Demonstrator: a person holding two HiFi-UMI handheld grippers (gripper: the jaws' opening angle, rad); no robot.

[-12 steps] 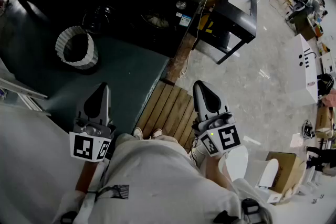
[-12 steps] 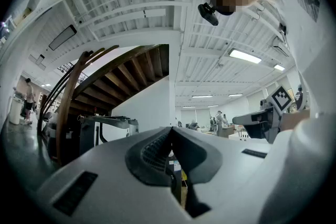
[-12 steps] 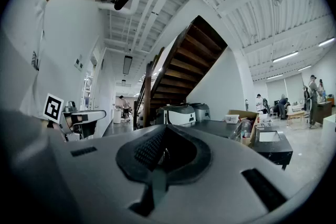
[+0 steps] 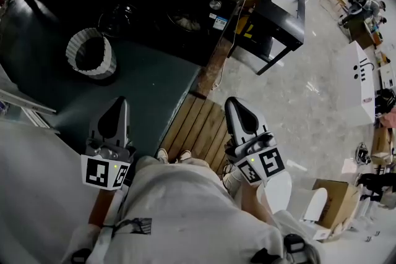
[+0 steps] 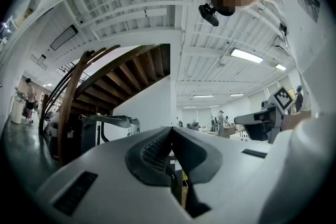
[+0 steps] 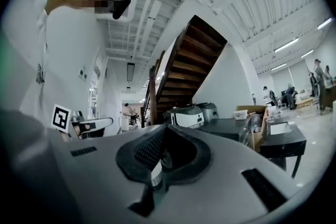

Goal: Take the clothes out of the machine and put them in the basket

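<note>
I stand on a wooden pallet (image 4: 199,127) holding both grippers low and level in front of me. A white ribbed basket (image 4: 91,55) stands on the dark mat to the far left. The black machine (image 4: 192,3) is ahead, and something pale, perhaps clothes (image 4: 184,23), shows in its opening. My left gripper (image 4: 117,102) is shut and holds nothing, well short of the basket. My right gripper (image 4: 233,101) is also shut and holds nothing, well short of the machine. In the left gripper view the left gripper (image 5: 171,128) has its jaws together. The right gripper (image 6: 164,127) looks the same in its own view.
A black side table (image 4: 281,9) stands right of the machine. A white cabinet (image 4: 359,80) and a cardboard box (image 4: 337,201) are on the pale floor at the right. A dark mat (image 4: 145,86) lies before the machine. A wooden staircase (image 6: 189,60) rises behind.
</note>
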